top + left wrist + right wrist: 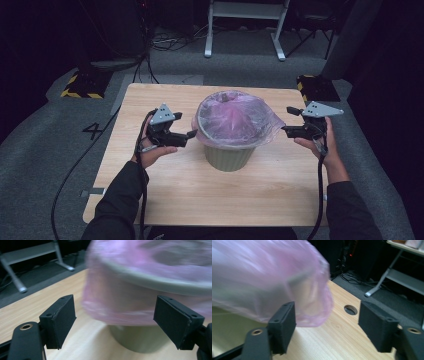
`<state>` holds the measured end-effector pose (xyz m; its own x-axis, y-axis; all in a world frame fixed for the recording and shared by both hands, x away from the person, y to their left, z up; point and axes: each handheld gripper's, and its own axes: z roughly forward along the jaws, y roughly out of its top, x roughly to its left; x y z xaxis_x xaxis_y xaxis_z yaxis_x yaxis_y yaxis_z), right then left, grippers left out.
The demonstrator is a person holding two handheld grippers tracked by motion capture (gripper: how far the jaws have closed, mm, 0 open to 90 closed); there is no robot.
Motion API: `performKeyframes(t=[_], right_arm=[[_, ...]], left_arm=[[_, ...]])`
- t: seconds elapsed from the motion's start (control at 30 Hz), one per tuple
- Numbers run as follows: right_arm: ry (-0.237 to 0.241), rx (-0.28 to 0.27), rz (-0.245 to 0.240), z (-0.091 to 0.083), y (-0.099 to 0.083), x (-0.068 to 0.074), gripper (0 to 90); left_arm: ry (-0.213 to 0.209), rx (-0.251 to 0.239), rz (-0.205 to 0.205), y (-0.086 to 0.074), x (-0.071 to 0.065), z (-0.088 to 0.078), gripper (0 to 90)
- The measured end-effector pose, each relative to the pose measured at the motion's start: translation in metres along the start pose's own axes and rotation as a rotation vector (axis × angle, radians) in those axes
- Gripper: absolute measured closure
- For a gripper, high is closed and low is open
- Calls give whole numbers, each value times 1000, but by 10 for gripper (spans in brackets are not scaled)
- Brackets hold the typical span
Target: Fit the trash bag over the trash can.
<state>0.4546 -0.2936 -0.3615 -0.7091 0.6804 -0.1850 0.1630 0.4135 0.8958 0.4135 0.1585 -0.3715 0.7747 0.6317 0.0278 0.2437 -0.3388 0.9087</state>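
An olive-green bin [229, 157] stands in the middle of the wooden table [165, 185]. A translucent pink bag [232, 117] lines it and hangs folded over the rim. My left gripper [192, 134] is at the bin's left side, just short of the bag's edge, and it is open. In the left gripper view the jaws [115, 320] stand wide apart with the blurred bag [140, 277] and bin [135, 338] beyond them, not touched. My right gripper [285, 131] is at the bin's right, open. Its jaws [327, 325] frame the bag's overhang [262, 277] without pressing on it.
A round cable hole [350, 309] is in the table near its far right corner. On the grey carpet behind stand two yellow-and-black striped bases [82, 85] [315, 85] and a white-legged frame [245, 30]. Cables trail along the floor at the left.
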Motion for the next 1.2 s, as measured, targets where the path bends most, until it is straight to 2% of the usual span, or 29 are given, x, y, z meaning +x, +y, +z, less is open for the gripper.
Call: performKeyframes(t=[0.03, 0.07, 0.13, 0.17, 0.3, 0.4, 0.5, 0.53, 0.6, 0.63, 0.67, 0.73, 0.87, 0.9, 0.97, 1.03, 1.13, 1.2], right_arm=[[13, -2, -14, -3, 1, 2, 293], [37, -6, -27, -5, 2, 5, 294], [47, -2, -44, -9, 3, 9, 274], [69, -6, -59, -11, 3, 13, 269], [100, 15, -132, -19, 1, 24, 253], [113, 2, -159, -23, 0, 31, 247], [61, -7, -177, -24, 1, 36, 285], [59, -20, -180, -25, 2, 37, 310], [22, -47, -197, -27, 5, 40, 422], [28, -65, -204, -28, 6, 41, 478], [33, -84, -210, -29, 7, 42, 520], [28, -104, -233, -31, 9, 45, 647], [39, -119, -273, -31, 10, 53, 871], [51, -116, -280, -31, 10, 55, 900], [66, -97, -287, -30, 8, 58, 900], [86, -80, -284, -28, 5, 60, 900], [115, -72, -289, -27, -1, 62, 900], [138, -42, -281, -23, -7, 64, 900]], left_arm=[[-17, 1, 30, 0, -8, -1, 165], [-25, 5, 36, 1, -13, -1, 165], [-36, 7, 65, 2, -24, -3, 164], [-48, 5, 77, 2, -28, -3, 165], [-50, 1, 95, 3, -35, -3, 195], [-70, 9, 92, 2, -37, 1, 244], [-80, 20, 87, -1, -37, 5, 243], [-82, 30, 87, -2, -36, 7, 228], [-86, 38, 88, -3, -37, 9, 223], [-80, 42, 94, -4, -37, 10, 233], [-71, 47, 103, -4, -37, 12, 261], [-43, 57, 111, -4, -38, 14, 384], [-36, 58, 142, -7, -38, 16, 671], [-39, 52, 145, -8, -38, 16, 758], [-50, 38, 144, -10, -38, 16, 854], [-60, 42, 149, -13, -37, 17, 894], [-64, 63, 158, -18, -38, 19, 898], [-56, 76, 160, -22, -38, 22, 898]])
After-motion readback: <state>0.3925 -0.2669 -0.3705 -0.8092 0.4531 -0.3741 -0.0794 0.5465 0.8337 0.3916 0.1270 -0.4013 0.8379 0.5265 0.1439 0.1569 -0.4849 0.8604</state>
